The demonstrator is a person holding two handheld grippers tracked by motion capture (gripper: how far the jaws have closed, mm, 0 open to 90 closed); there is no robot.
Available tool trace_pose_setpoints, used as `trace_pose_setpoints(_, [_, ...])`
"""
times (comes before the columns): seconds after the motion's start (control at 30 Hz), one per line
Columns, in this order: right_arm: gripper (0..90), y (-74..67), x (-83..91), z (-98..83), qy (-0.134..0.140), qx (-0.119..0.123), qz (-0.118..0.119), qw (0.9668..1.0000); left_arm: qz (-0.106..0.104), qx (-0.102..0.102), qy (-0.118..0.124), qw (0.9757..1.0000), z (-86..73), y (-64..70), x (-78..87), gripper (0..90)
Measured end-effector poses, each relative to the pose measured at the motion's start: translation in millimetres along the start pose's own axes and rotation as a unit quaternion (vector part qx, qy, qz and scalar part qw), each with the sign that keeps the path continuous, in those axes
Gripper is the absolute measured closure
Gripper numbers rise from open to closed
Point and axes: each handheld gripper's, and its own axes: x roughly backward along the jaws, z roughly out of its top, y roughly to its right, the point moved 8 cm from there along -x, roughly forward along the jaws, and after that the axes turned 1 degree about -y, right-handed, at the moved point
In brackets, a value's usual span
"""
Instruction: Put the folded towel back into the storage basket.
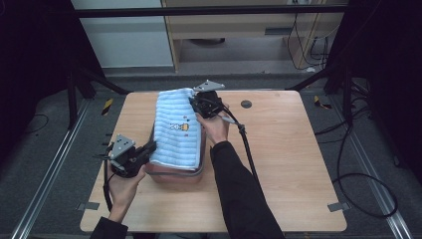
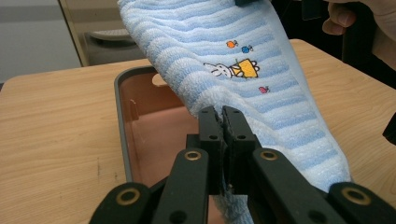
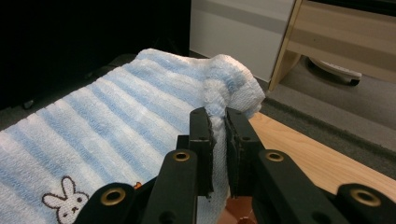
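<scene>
Light wooden table stands on grey carpet floor; a small dark round disc is set in its far part, and grey tape tabs mark its near corners. Far side: white wall panel at left, pale wooden furniture beside it to the right, black frame bars running across in front. Black cables loop on the floor at right, a metal rail runs along the left, and both side edges are dark.
</scene>
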Motion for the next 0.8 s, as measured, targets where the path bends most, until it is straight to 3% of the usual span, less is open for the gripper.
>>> trace_pose_setpoints(0.8, [82.3,2.8,-29.7,-48.0,-0.048,-0.004,-0.007,0.9988,0.019,-0.020,-0.061,0.9978,-35.9,-6.1,-28.2,87.1])
